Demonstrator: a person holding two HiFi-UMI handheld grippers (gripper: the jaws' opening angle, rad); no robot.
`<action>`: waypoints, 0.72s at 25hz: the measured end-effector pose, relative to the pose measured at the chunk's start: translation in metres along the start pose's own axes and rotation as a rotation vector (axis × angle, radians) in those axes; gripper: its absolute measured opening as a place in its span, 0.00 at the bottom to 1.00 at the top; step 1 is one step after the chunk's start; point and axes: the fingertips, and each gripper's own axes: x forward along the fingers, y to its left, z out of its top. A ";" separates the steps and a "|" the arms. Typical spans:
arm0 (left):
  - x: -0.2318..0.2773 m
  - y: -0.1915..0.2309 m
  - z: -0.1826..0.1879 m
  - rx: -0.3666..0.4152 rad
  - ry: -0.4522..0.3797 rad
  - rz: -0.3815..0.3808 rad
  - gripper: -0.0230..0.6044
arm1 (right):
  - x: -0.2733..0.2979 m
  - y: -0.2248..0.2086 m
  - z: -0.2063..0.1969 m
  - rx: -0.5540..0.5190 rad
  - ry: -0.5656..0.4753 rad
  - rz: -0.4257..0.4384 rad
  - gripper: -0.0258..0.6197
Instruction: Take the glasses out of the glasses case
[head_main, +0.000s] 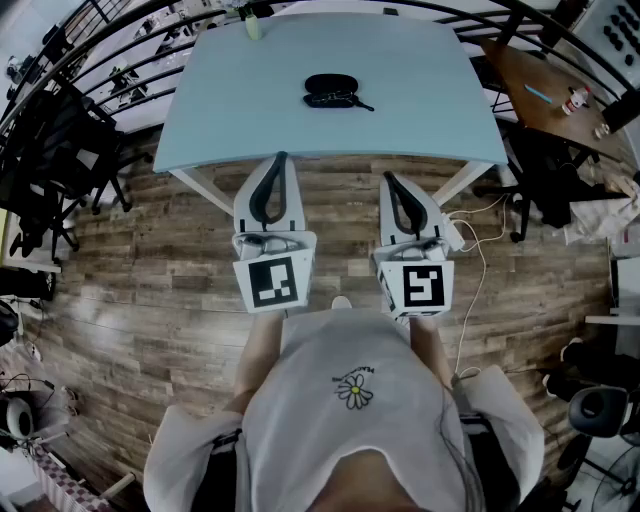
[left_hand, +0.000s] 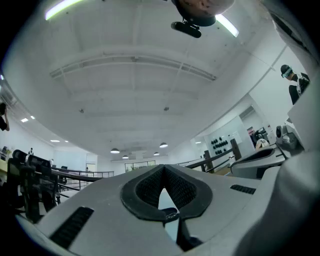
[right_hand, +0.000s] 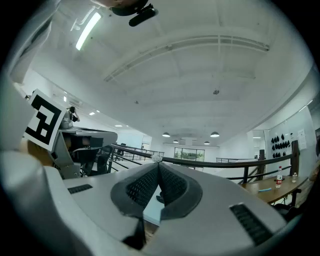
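We hold the left gripper and right gripper at the worktop's near edge, jaws together and empty, the black glasses case well ahead.

The left claw is pointing slightly upward, its tips meeting with nothing gripped. Between its black pads a strip of pale worktop is showing, with a small dark shape lying on it. Ceiling lamps are glowing beyond, and a railing is running along the left.
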 end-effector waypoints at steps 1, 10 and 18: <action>0.001 0.000 0.000 0.000 0.000 0.001 0.06 | 0.000 -0.001 0.000 0.001 0.001 0.000 0.05; 0.000 -0.003 -0.006 -0.002 0.012 -0.005 0.06 | -0.002 -0.003 -0.003 0.003 0.007 0.003 0.05; 0.003 -0.006 -0.012 -0.012 0.018 -0.015 0.06 | -0.004 -0.015 -0.010 0.066 0.017 -0.010 0.05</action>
